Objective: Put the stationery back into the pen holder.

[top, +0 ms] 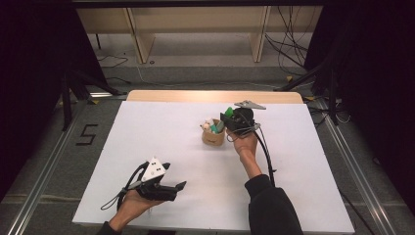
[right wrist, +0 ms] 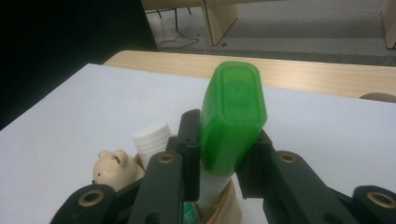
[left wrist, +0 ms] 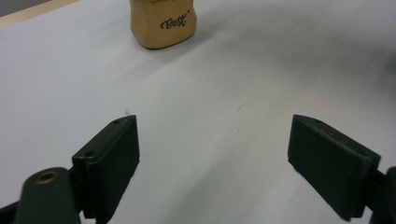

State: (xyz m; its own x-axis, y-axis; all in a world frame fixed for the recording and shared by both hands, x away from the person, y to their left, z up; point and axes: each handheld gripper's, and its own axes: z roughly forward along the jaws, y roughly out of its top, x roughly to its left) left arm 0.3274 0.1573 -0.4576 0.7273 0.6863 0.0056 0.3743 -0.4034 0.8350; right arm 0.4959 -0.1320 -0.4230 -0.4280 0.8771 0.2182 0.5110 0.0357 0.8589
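Note:
A tan cup (top: 213, 136) marked "Best" (left wrist: 163, 24) stands mid-table and holds several pens, among them a white-capped one (right wrist: 151, 141) and a small pig-shaped figure (right wrist: 112, 166). My right gripper (top: 229, 117) hovers just over the cup's right rim, shut on a marker with a green cap (right wrist: 233, 116) whose white barrel points down into the cup. My left gripper (top: 180, 188) rests low near the front left of the table, open, with nothing between its jaws (left wrist: 212, 163).
A white sheet (top: 147, 137) covers the table, with a bare wooden strip (top: 215, 96) along the far edge. Beyond it are the floor, cables (top: 288, 39) and wooden furniture legs (top: 142, 44). Metal rails (top: 44, 176) flank the table.

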